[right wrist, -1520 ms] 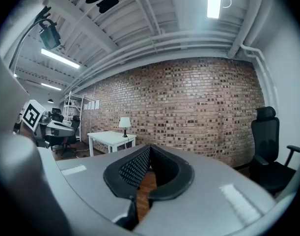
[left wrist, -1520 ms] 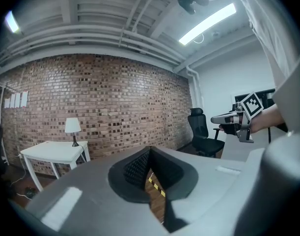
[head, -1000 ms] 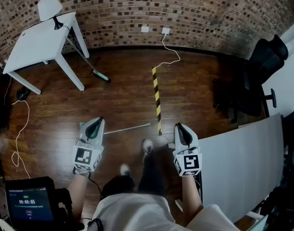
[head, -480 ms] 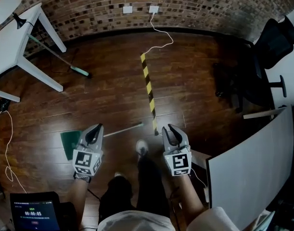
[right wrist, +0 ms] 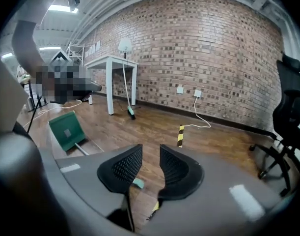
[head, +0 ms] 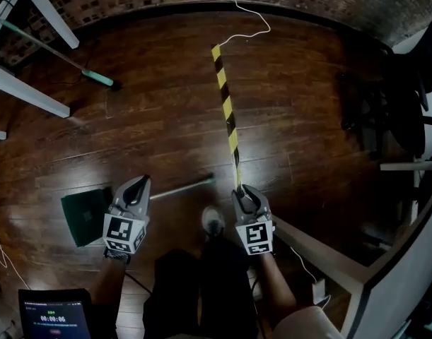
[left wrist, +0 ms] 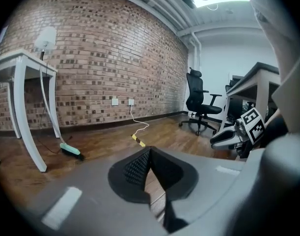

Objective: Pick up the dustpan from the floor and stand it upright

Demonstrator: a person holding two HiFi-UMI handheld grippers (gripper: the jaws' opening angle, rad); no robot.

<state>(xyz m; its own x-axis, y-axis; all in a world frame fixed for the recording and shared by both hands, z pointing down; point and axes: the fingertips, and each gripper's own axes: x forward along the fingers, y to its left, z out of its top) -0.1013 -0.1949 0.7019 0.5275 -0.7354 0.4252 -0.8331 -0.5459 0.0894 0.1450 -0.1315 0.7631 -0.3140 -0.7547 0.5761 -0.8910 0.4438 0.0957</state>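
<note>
The green dustpan point(head: 83, 216) lies flat on the wooden floor at the left, and its long pale handle point(head: 180, 187) runs right toward my feet. My left gripper point(head: 138, 185) hangs over the handle, just right of the pan, with its pads point(left wrist: 135, 168) together and nothing held. My right gripper point(head: 245, 193) is past the handle's far end, beside the striped tape. Its jaws are opening and nothing lies between them. In the right gripper view point(right wrist: 150, 154) the dustpan point(right wrist: 66, 130) lies off to the left.
A yellow-black tape strip point(head: 228, 111) runs up the floor. A green-headed broom point(head: 95, 76) leans by the white table legs point(head: 32, 90) at top left. A white desk point(head: 385, 274) and office chair point(head: 406, 111) stand at the right, and a white cable point(head: 247, 20) trails from the wall.
Both grippers have sunk toward the floor and the view has dropped with them. The right jaws have parted. More of the dustpan now shows left of the left gripper.
</note>
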